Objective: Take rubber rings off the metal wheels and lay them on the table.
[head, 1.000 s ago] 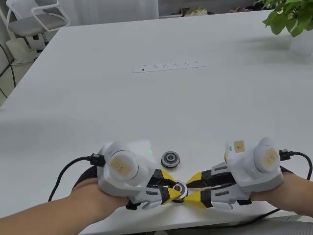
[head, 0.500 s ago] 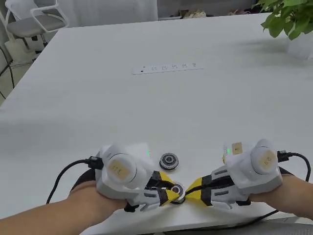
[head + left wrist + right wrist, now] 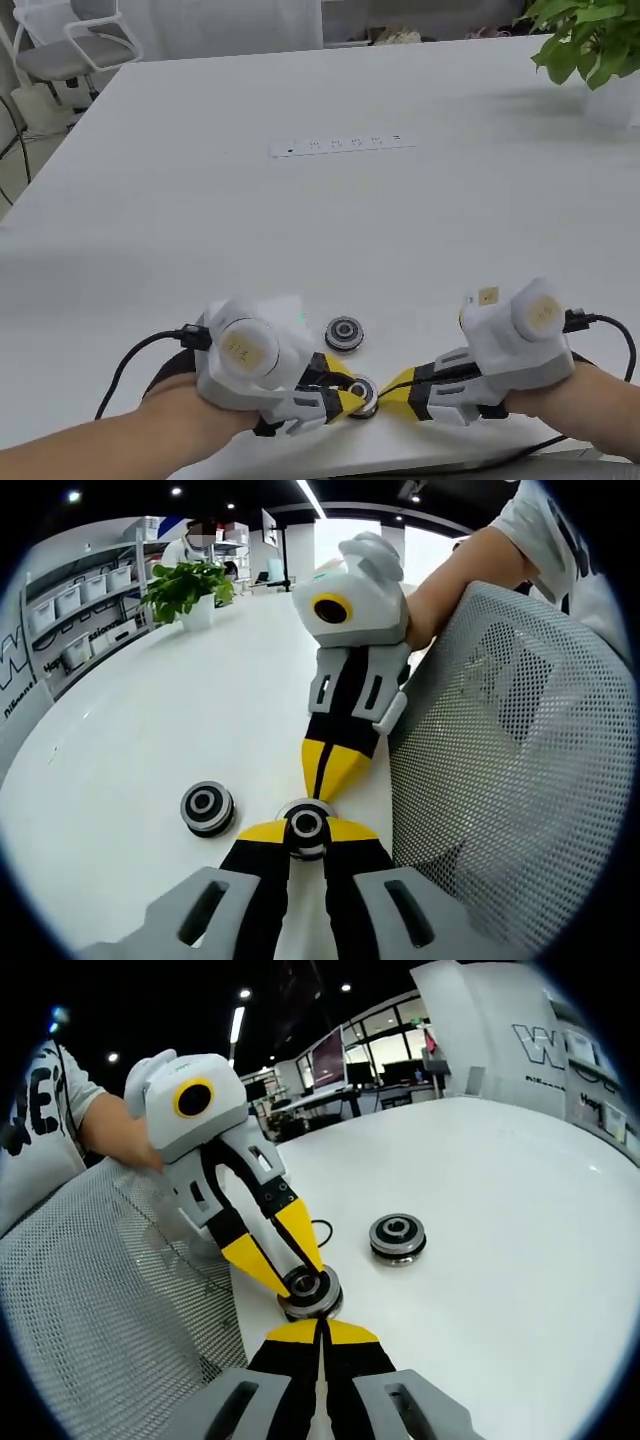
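A metal wheel (image 3: 362,391) with a dark rubber ring lies near the table's front edge. My left gripper (image 3: 353,396) is shut on it, one yellow jaw on each side of the wheel (image 3: 305,820). My right gripper (image 3: 379,390) comes from the opposite side with its jaws shut. In the right gripper view its tips (image 3: 320,1329) touch the near rim of the wheel (image 3: 310,1288), across from the left gripper (image 3: 297,1272). In the left gripper view the right gripper (image 3: 321,791) points at the wheel's far rim. A second wheel (image 3: 344,333) (image 3: 208,808) (image 3: 398,1234) lies loose just beyond.
A white power strip (image 3: 342,145) lies mid-table and a potted plant (image 3: 585,40) stands at the far right corner. An office chair (image 3: 75,45) stands past the far left corner. A mesh chair back (image 3: 500,760) is close to the table's front edge.
Both grippers stay joined at the same wheel. The head view has shifted slightly; the second wheel has not moved.
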